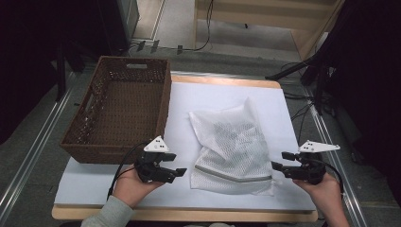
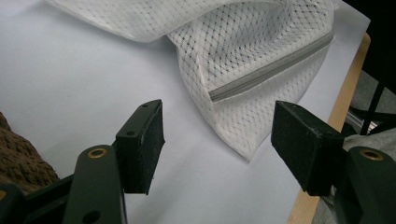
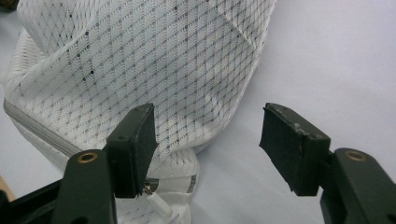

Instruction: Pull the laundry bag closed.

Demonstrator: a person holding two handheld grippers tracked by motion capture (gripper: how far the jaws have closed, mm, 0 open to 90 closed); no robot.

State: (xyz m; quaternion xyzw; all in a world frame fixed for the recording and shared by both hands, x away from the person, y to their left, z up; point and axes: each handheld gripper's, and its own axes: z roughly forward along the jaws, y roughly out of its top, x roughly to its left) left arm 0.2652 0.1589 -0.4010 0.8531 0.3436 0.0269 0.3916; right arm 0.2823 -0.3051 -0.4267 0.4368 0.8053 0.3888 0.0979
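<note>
A white mesh laundry bag lies crumpled on the white sheet, its grey zipper along the near edge. My left gripper rests just left of the bag's near corner, open, with only bare sheet between its jaws. In the left gripper view the bag lies ahead of the left gripper, apart from it. My right gripper sits at the bag's near right corner, open. In the right gripper view the bag reaches under the left jaw of the right gripper, and a white zipper pull lies beside it.
A brown woven basket stands at the left, close behind my left gripper. The white sheet covers a wooden table whose edge runs along the front. Cables and dark stands lie on the floor at the right.
</note>
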